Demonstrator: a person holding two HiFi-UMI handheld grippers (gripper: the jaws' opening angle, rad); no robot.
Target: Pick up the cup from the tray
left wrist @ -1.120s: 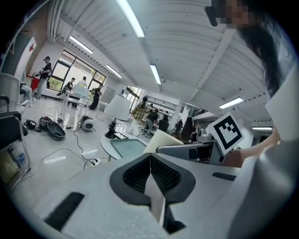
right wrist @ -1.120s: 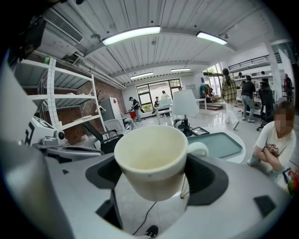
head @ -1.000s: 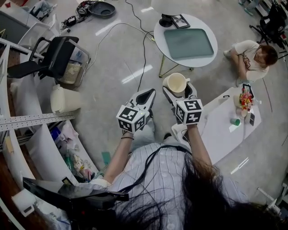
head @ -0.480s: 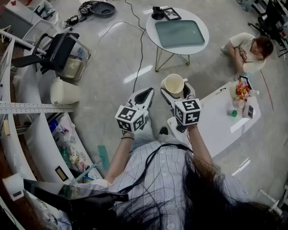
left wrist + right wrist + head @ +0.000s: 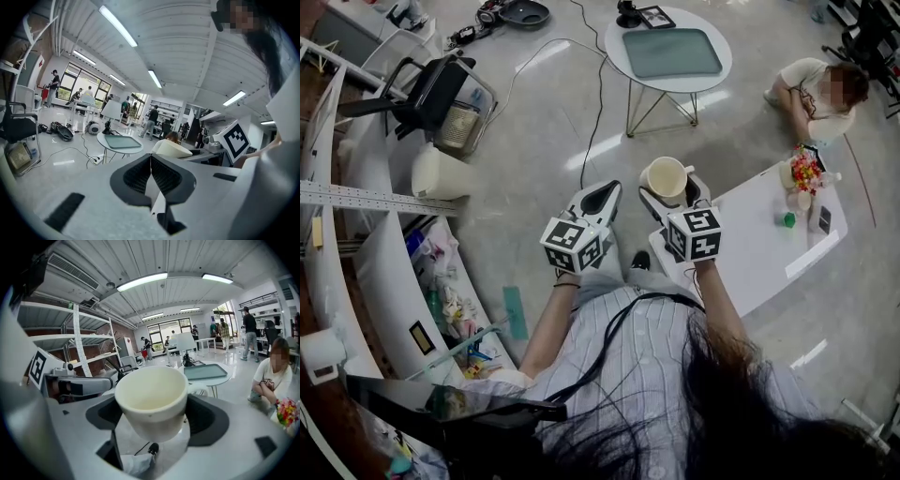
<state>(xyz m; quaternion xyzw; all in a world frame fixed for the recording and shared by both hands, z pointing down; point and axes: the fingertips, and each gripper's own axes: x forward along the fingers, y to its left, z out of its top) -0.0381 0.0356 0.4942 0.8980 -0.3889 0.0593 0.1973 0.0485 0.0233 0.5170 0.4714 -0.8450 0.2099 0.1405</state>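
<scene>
round table (image 5: 617,45) with tray (image 5: 672,52) beyond cup (image 5: 665,176) (in right tongs (image 5: 672,190)).

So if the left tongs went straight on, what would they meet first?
Likely the round table with the tray, across the floor; depth is unclear. The cup in the right tongs sits off that line.

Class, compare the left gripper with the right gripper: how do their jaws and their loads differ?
Jaws: the left gripper has its jaws pressed together, while the right gripper has its jaws apart around a cup.
Load: the left gripper holds nothing, whereas the right gripper grips the cream cup upright, with its mouth open.
Shared: the left gripper and the right gripper each carry a marker cube.
</scene>
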